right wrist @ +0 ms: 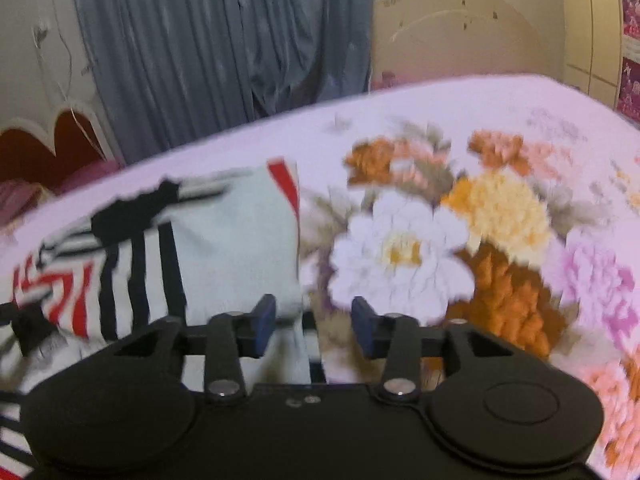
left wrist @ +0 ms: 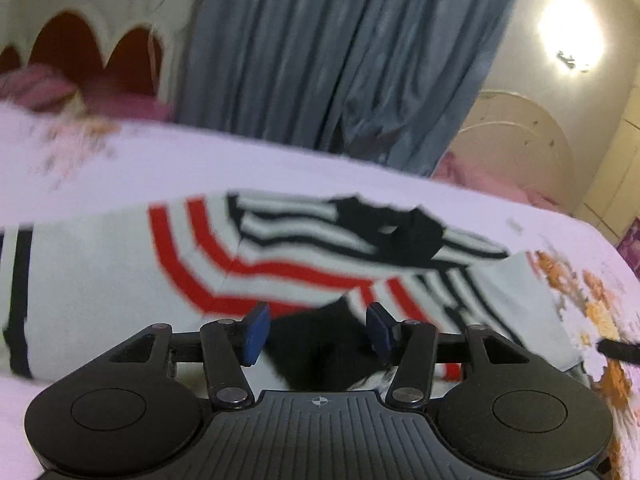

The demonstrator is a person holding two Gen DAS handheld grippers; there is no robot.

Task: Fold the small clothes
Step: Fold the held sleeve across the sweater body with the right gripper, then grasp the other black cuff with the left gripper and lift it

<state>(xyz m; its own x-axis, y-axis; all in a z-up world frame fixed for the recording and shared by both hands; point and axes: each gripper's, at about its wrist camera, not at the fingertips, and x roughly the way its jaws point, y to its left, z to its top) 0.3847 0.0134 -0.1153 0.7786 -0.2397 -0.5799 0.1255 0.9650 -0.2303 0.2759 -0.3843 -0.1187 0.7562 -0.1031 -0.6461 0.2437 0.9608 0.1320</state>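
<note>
Lying, seemingly folded: striped garment [left wrist: 120, 264] on bedsheet [right wrist: 480, 104]

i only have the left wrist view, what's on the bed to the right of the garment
Observer: A big floral print on the pale pink bedsheet, with a white flower beside the white garment with red and black stripes.
Operator: is the right gripper holding it
Observer: No. The right gripper has its jaws apart over the garment's right edge, pressing nothing.
Operator: anything past the bed on that side
Observer: Cream cabinet doors by the wall.
</note>
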